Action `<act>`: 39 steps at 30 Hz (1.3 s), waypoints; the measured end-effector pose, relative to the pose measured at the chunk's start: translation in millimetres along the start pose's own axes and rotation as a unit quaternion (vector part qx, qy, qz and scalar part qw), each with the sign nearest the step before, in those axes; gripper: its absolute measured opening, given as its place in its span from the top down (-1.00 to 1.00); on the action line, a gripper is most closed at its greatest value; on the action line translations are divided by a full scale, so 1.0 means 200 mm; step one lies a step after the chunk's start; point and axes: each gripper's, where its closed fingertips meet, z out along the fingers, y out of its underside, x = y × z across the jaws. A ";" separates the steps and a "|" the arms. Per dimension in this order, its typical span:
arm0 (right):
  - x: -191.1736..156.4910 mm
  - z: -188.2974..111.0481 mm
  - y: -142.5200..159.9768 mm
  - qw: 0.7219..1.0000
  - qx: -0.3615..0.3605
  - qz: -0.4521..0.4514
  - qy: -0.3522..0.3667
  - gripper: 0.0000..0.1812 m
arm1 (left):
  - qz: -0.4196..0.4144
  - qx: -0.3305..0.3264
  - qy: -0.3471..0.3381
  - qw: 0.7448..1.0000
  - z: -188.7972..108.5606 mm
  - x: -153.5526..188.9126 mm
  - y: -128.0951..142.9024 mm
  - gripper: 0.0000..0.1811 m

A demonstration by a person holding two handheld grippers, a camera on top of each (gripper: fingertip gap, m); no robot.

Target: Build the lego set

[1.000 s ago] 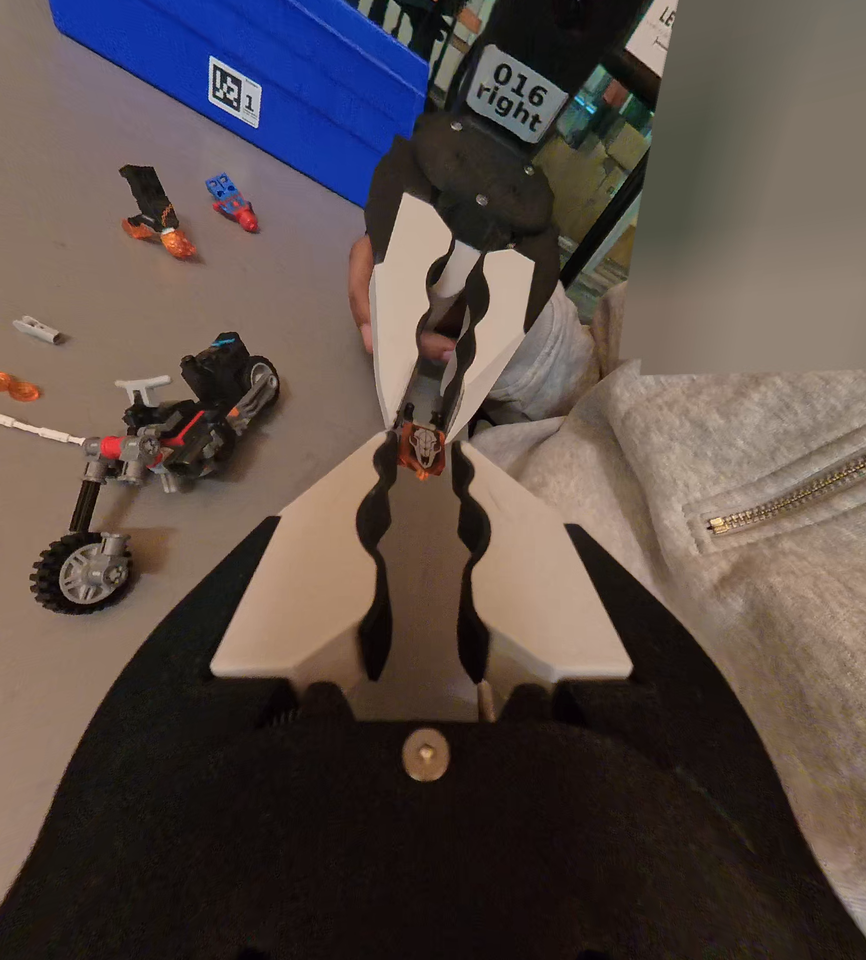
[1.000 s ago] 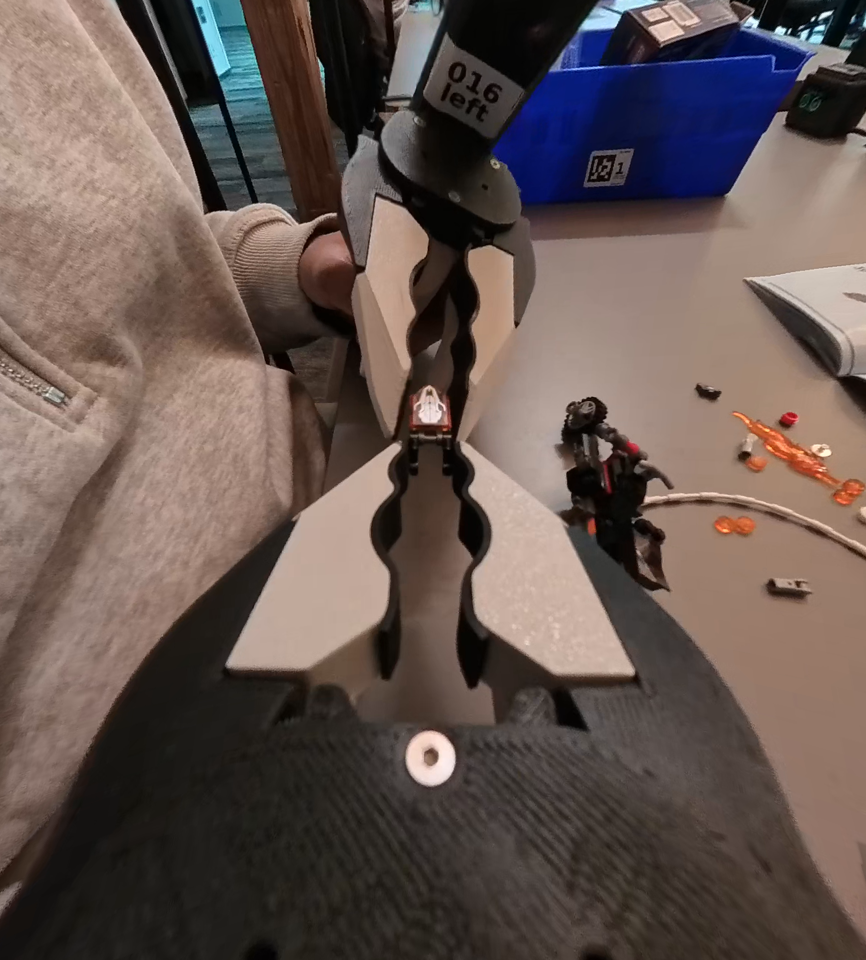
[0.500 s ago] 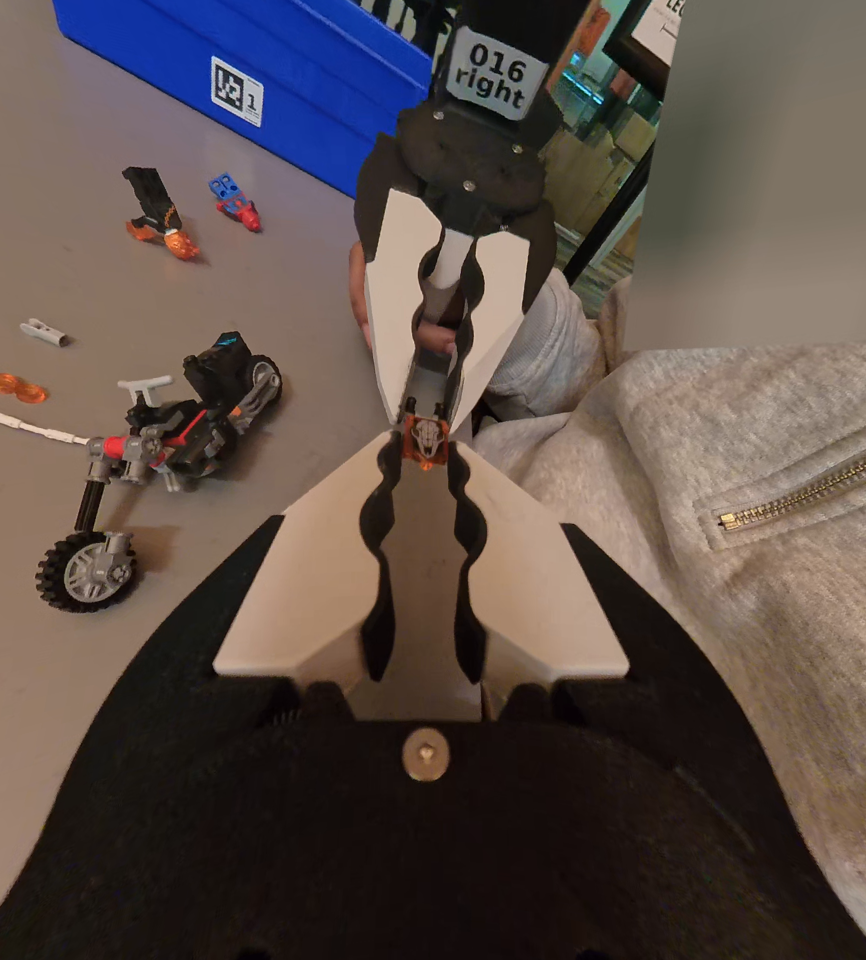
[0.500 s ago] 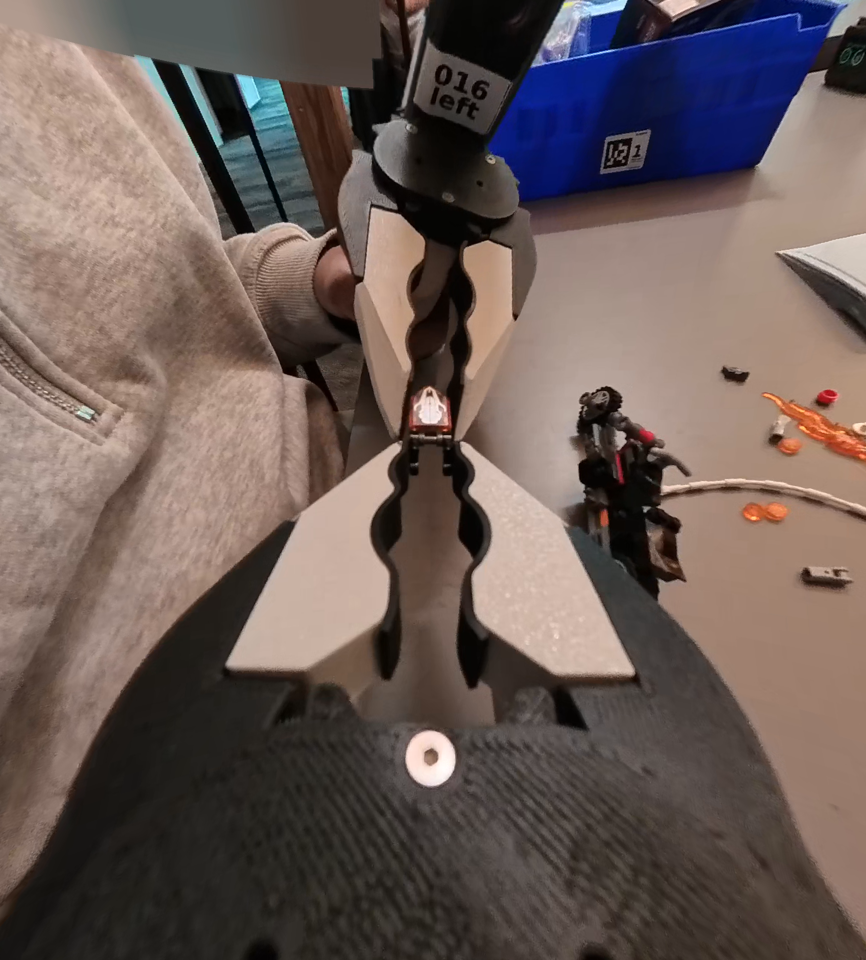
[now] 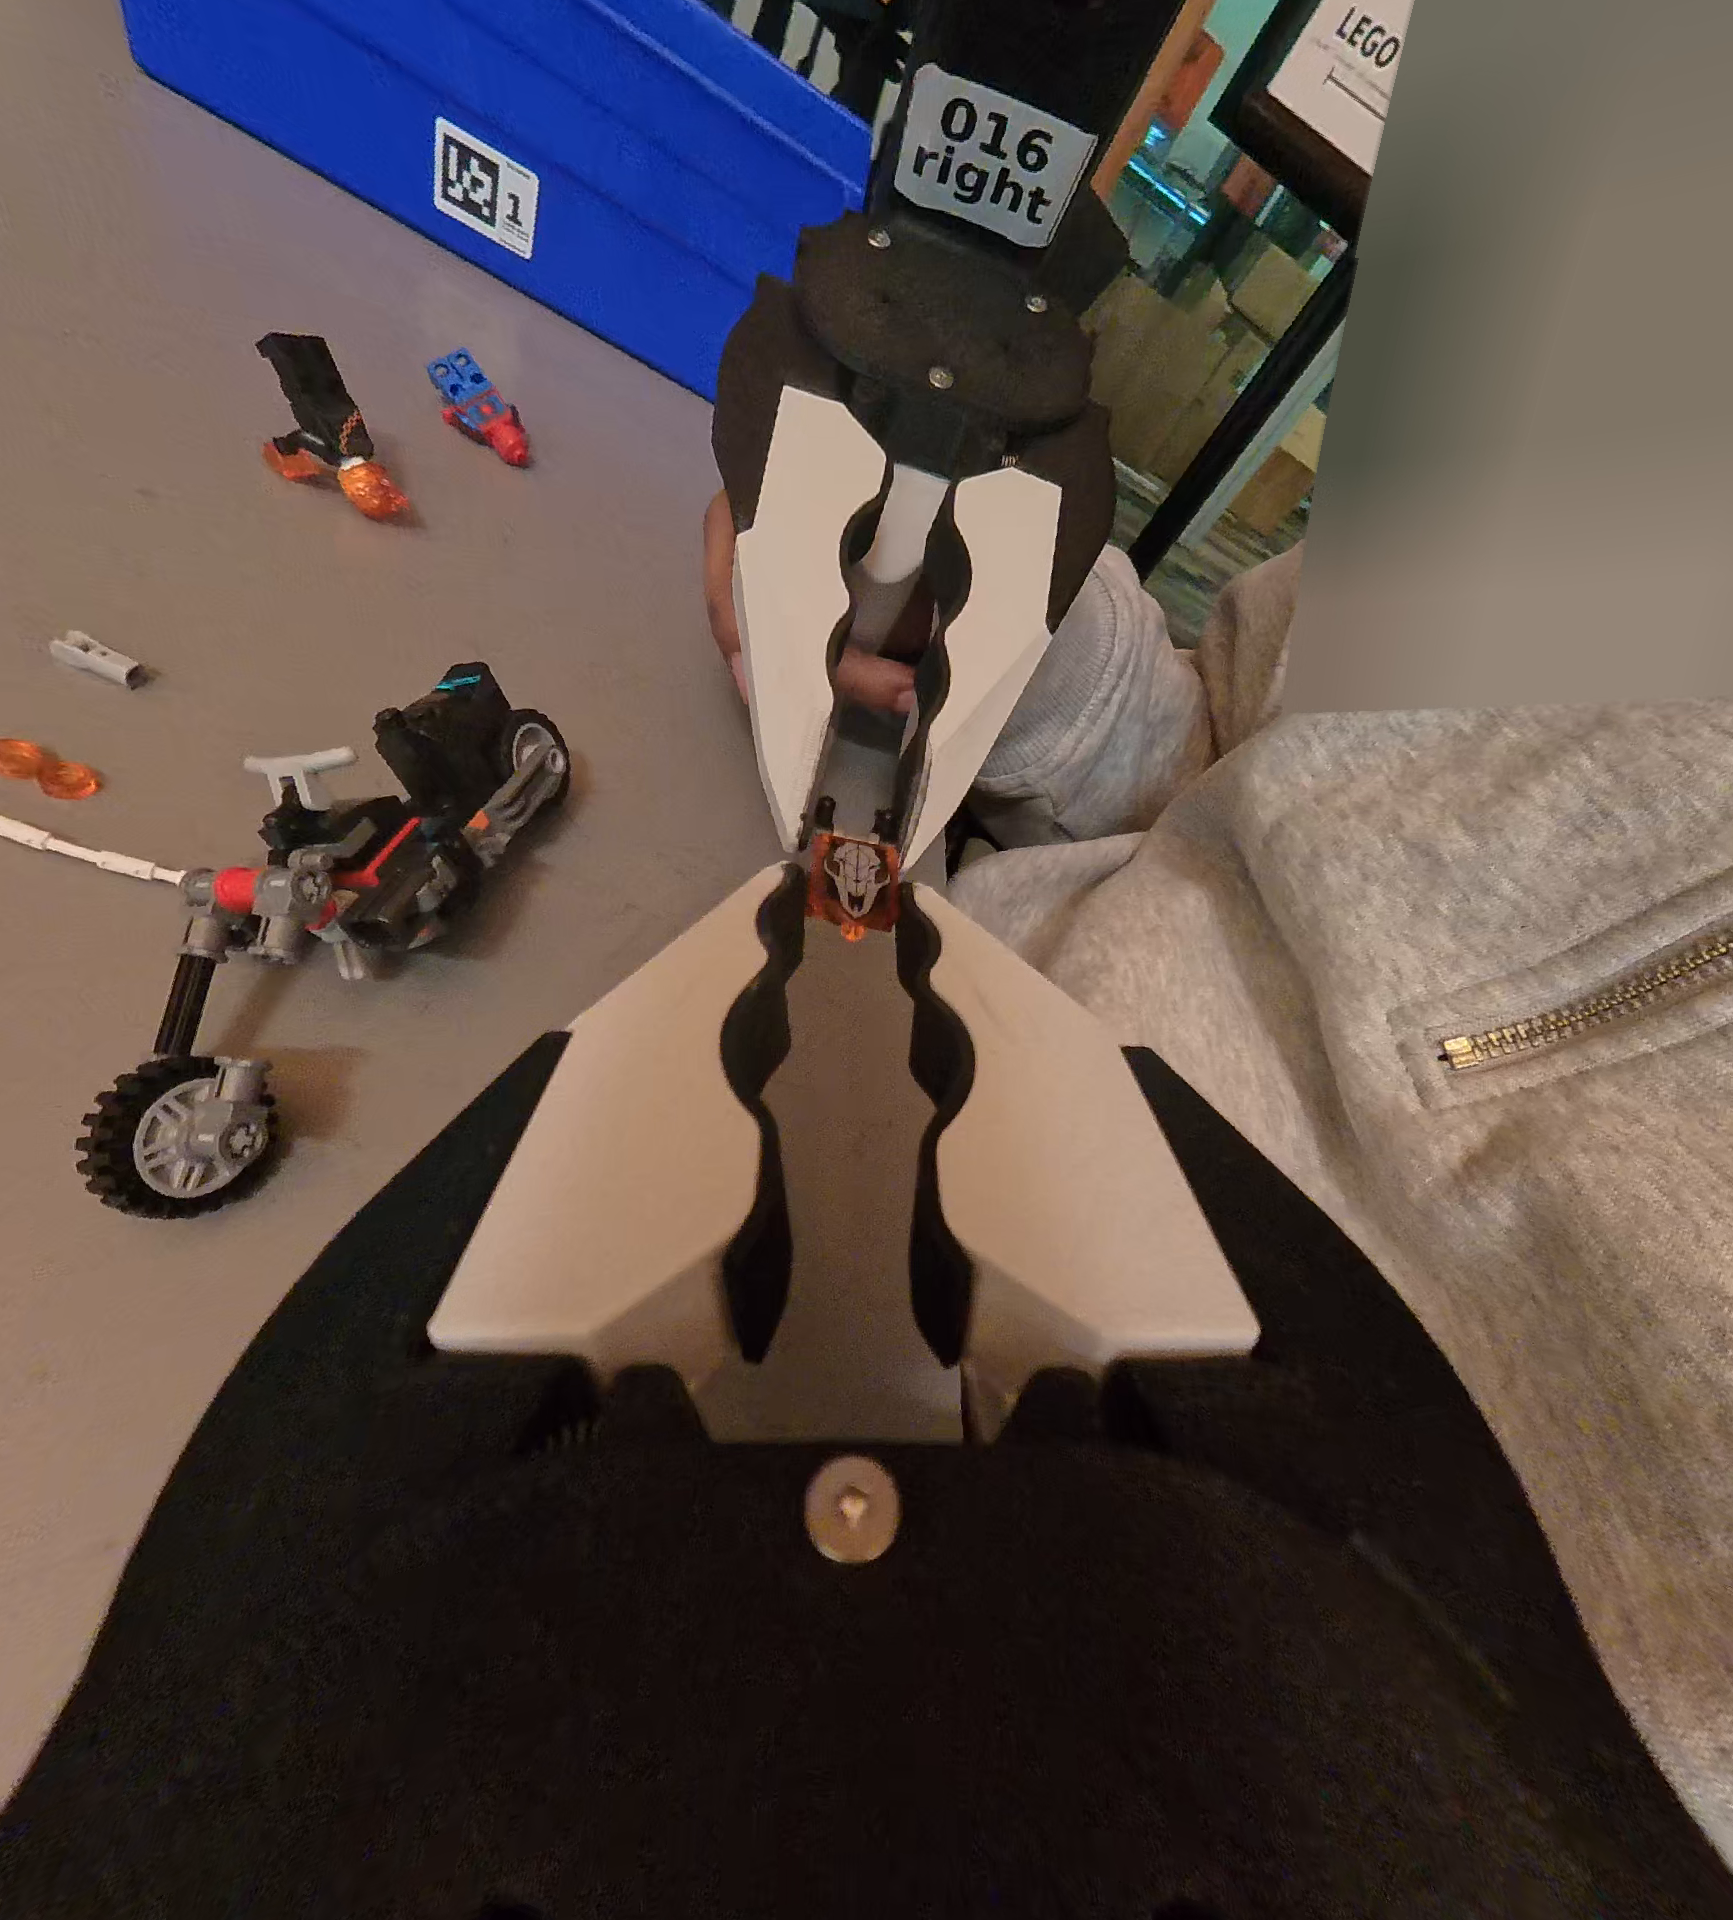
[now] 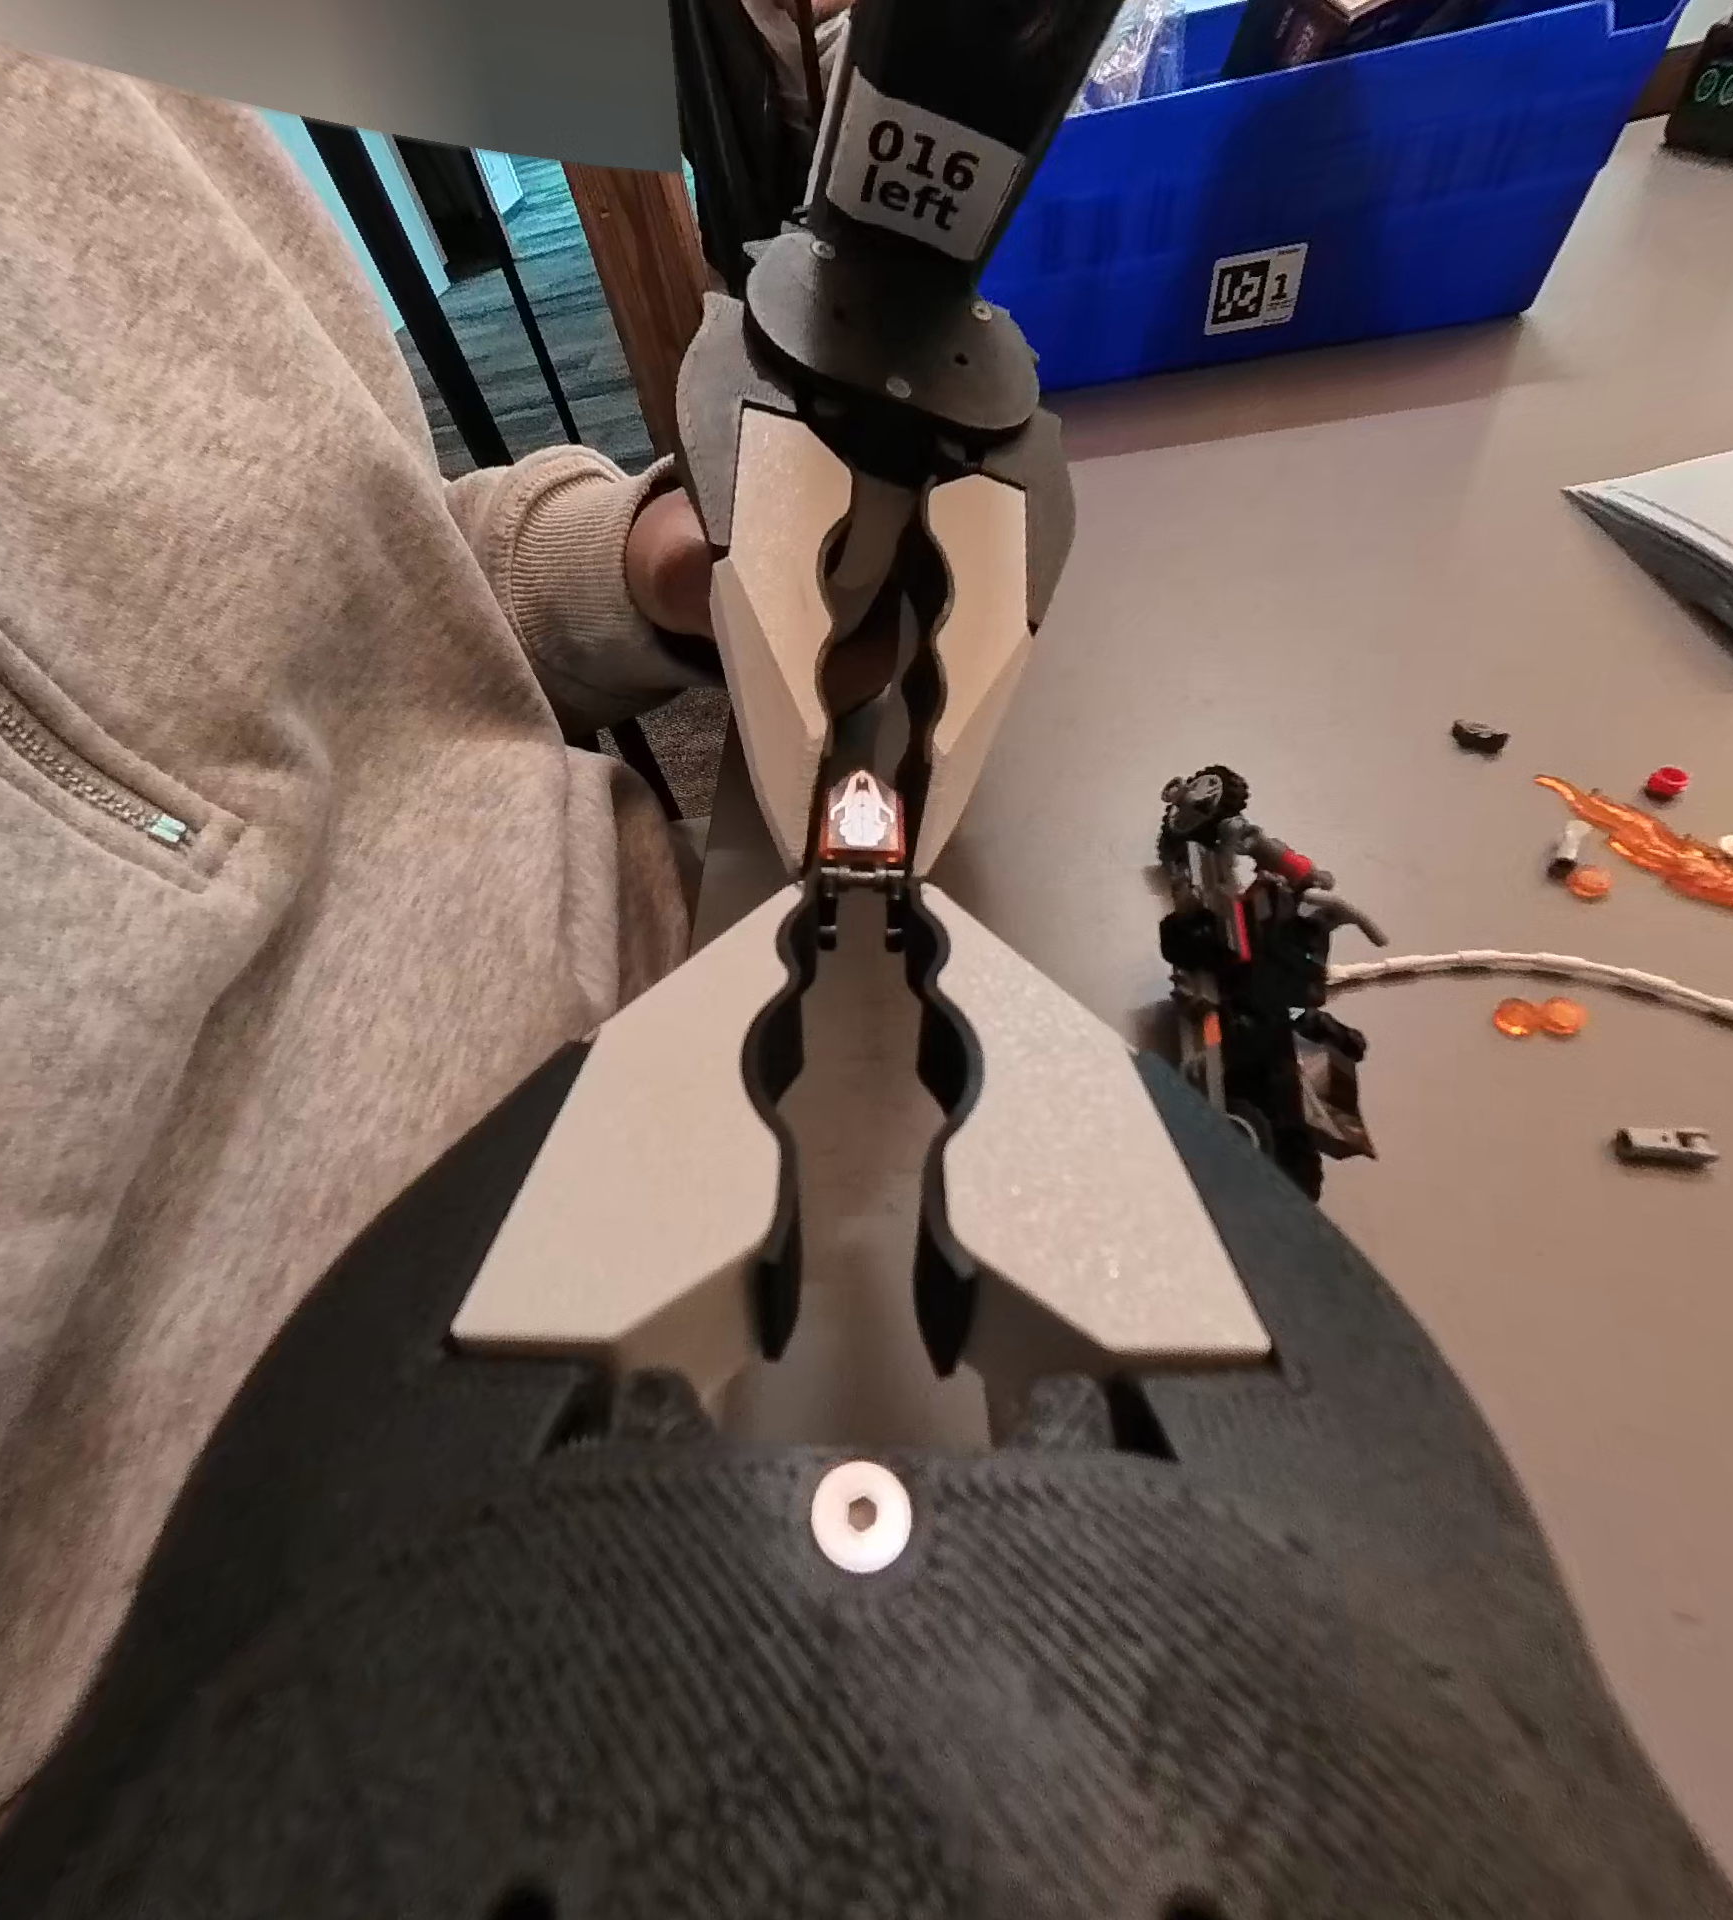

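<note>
The orange skull piece (image 5: pixel 854 881), clamped between both tip-to-tip grippers at 12 o'clock, has barely shifted, so joining continues.

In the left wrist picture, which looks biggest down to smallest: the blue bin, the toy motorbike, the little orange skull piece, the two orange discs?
1. Blue bin
2. Toy motorbike
3. Orange skull piece and the two orange discs look about alike; the skull piece is nearer the camera, so I won't rank them.
</note>
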 end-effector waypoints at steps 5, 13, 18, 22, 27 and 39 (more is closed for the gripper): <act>0.04 -0.02 -0.02 1.000 0.015 0.015 0.019 0.36 | -0.003 0.010 -0.004 1.000 -0.01 -0.01 -0.01 0.84; 0.39 -0.17 -0.08 0.978 0.067 0.081 0.178 0.39 | 0.014 0.040 -0.062 0.997 -0.14 -0.17 -0.11 0.84; 0.44 -0.11 0.06 0.980 -0.029 0.095 0.171 0.60 | 0.014 0.049 -0.054 0.997 -0.28 -0.32 -0.26 0.84; 0.44 -0.09 0.11 0.980 -0.060 0.108 0.159 0.68 | -0.022 0.083 -0.012 0.996 -0.29 -0.37 -0.31 0.84; 0.43 -0.08 0.12 0.981 -0.059 0.125 0.138 0.79 | -0.058 0.091 0.010 0.994 -0.32 -0.38 -0.23 0.84; 0.40 -0.08 0.11 0.985 -0.071 0.023 0.156 0.87 | -0.054 0.062 0.007 0.997 -0.28 -0.39 -0.19 0.84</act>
